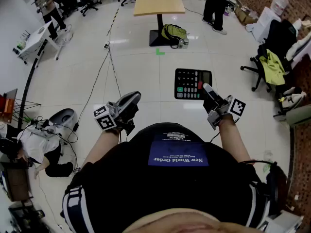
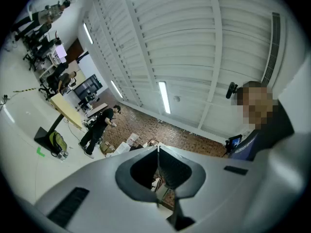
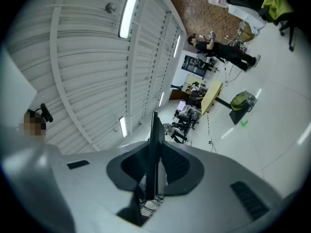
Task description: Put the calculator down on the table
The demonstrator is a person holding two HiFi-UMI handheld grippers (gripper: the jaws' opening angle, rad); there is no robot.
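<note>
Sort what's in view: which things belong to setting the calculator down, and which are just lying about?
Job: calculator, clamped in the right gripper; wooden table ahead, where it goes.
Lying about: green backpack by the table's foot; office chair; left gripper, shut and empty.

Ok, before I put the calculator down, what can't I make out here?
- calculator: key labels and display too small in the head view; right gripper view shows only its edge.
- right gripper: its hold underneath is hidden by the calculator in the head view.
- table: far and small; its foot partly behind a green bag.
- Floor at the feet: hidden by the person's torso.
</note>
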